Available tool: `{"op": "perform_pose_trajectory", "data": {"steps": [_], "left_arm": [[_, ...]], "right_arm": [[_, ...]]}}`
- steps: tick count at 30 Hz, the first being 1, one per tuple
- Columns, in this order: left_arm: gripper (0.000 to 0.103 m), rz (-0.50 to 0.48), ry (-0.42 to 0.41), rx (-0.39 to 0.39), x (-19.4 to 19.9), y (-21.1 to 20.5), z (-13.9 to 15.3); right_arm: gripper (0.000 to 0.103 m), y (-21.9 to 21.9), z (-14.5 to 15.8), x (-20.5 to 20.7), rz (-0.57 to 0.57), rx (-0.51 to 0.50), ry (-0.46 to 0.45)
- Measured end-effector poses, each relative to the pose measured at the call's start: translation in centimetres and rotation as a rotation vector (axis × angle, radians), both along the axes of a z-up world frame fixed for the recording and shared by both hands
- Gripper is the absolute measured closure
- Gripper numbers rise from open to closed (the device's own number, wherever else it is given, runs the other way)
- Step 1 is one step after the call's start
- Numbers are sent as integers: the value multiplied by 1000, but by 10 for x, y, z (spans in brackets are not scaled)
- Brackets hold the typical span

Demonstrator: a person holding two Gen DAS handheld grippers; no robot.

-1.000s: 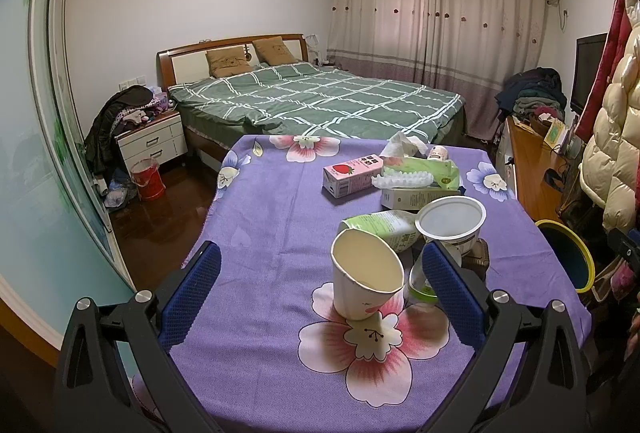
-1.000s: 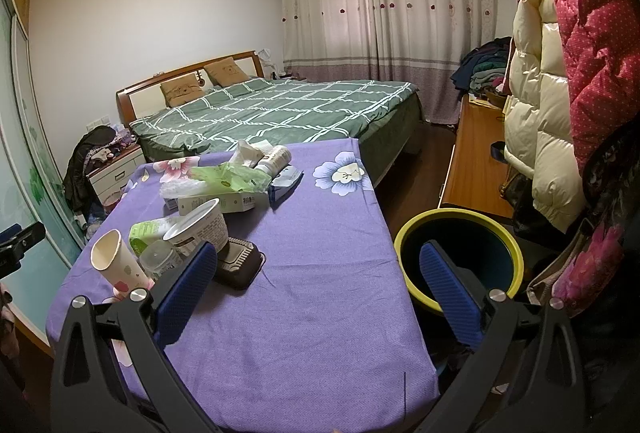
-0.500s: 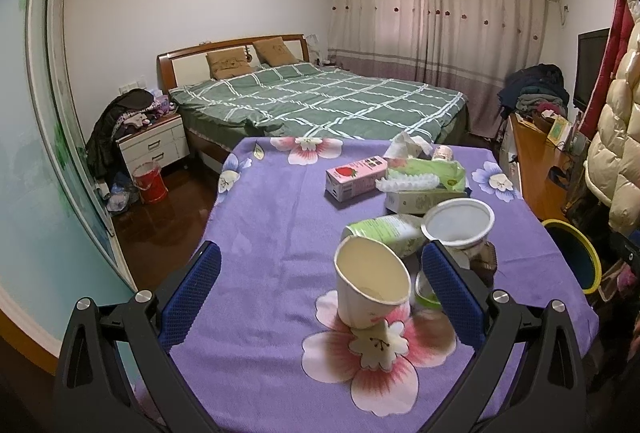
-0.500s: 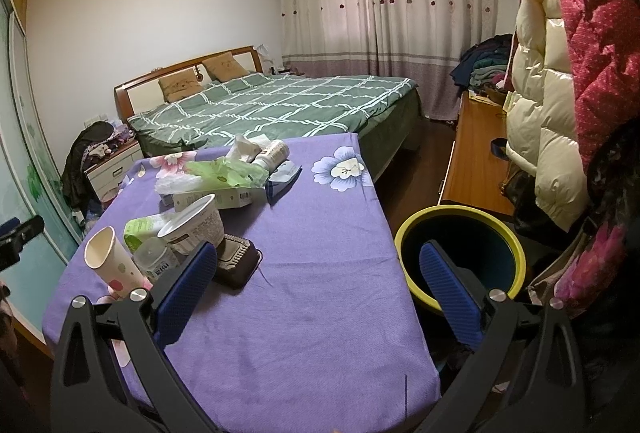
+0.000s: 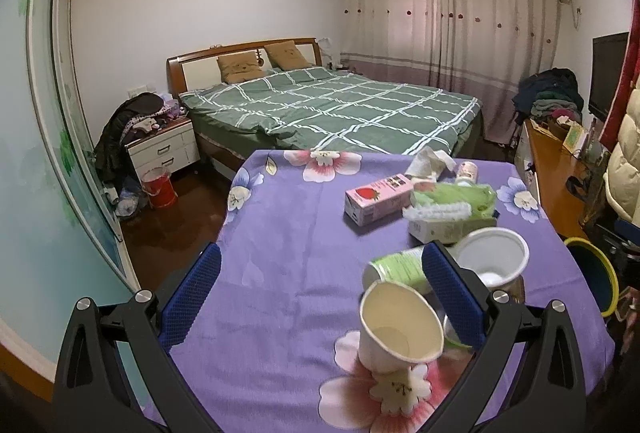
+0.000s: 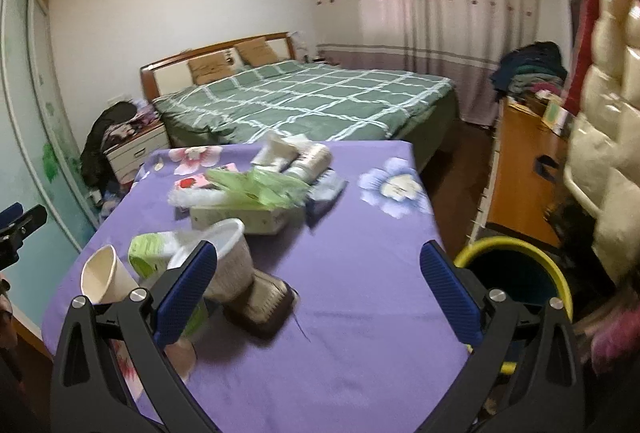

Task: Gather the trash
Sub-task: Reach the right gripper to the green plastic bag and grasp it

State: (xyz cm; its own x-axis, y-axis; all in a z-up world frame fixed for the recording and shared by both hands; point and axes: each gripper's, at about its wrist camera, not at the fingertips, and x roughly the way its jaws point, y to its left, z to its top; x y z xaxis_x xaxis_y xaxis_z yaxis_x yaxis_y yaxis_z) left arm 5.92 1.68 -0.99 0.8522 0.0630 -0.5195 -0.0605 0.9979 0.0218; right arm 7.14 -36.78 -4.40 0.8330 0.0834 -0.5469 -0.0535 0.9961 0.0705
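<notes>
On the purple flowered desk, a paper cup stands at the near edge, and everything else sits relative to it. Just behind the cup lie a green tipped cup and a white tub; farther back are a pink carton and a tissue box. Right of the cup, off the desk, stands a yellow-rimmed bin. The left hand-held gripper gapes wide, empty, around the cup. The right hand-held gripper is likewise spread, holding nothing.
</notes>
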Motion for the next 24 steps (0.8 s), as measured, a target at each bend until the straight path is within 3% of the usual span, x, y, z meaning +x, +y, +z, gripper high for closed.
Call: {"op": "perform_pose_trajectory", "data": {"steps": [9, 14, 19, 24], "left_arm": [[4, 19, 24, -8, 44, 8, 3], [4, 23, 44, -17, 66, 9, -1], [4, 17, 66, -27, 82, 11, -7], [4, 8, 88, -42, 94, 11, -14]], "right_arm": [[6, 56, -8, 90, 136, -53, 68], [15, 69, -22, 134, 161, -82, 146], [20, 74, -35, 153, 175, -84, 212], [33, 72, -43, 165, 181, -69, 239]]}}
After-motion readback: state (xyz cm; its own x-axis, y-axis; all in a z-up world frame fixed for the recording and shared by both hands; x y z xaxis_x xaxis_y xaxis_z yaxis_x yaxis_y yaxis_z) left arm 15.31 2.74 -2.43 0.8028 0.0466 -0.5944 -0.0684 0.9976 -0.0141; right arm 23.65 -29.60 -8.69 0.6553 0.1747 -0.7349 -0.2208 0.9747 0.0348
